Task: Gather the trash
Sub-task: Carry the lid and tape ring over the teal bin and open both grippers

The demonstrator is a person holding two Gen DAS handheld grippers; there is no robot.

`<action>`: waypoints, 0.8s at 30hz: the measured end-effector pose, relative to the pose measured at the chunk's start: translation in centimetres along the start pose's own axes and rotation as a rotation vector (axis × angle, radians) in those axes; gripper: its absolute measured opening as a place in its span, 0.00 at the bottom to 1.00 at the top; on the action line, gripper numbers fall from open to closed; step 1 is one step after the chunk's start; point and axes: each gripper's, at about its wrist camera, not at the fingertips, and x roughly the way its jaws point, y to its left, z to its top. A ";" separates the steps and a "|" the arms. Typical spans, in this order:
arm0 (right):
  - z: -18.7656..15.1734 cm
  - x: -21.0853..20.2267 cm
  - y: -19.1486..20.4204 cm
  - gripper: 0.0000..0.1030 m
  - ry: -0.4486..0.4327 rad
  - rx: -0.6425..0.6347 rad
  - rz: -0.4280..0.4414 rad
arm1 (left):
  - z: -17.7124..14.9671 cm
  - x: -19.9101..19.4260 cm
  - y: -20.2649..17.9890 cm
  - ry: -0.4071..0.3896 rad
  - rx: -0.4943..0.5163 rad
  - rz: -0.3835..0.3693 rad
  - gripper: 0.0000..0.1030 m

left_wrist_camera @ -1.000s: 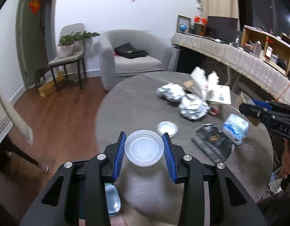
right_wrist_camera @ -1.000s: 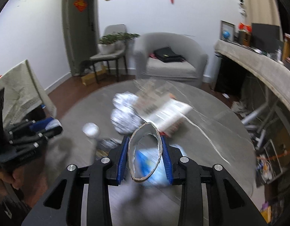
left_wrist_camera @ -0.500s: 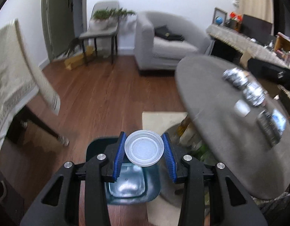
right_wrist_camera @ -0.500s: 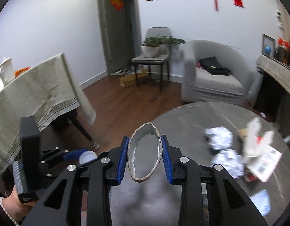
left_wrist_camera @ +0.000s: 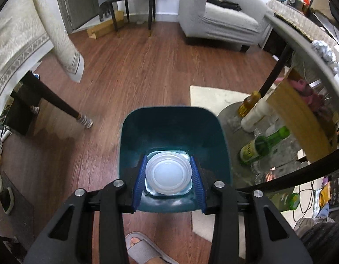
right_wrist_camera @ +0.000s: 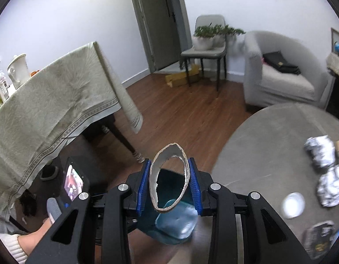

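My left gripper is shut on a round clear plastic lid, held straight above the opening of a teal waste bin on the wooden floor. In the right wrist view my right gripper is shut on a squashed cardboard tube, its torn open end facing the camera. It hangs over the floor beside the round grey table, with the teal waste bin below it. Foil balls and a small round foil lid lie on that table.
A cloth-covered table stands left, its dark leg near the bin. Under the round table sit a green bottle, a white bottle and a cardboard box. A slippered foot is at the bottom. A grey armchair stands beyond.
Both grippers swung left, off the round table. The left one tipped down and sank over the teal bin with the lid. The right one carried the tube past the table edge.
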 end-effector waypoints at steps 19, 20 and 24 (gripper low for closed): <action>-1.0 6.6 4.7 0.33 0.120 -0.059 0.045 | -1.2 -1.5 5.3 -0.011 -0.096 0.024 0.55; -1.2 7.0 4.8 0.33 0.130 -0.061 0.047 | -1.1 -2.2 5.4 -0.031 -0.097 0.027 0.54; -2.2 9.1 5.2 0.33 0.177 -0.067 0.041 | -0.9 -4.7 6.1 -0.096 -0.117 0.013 0.53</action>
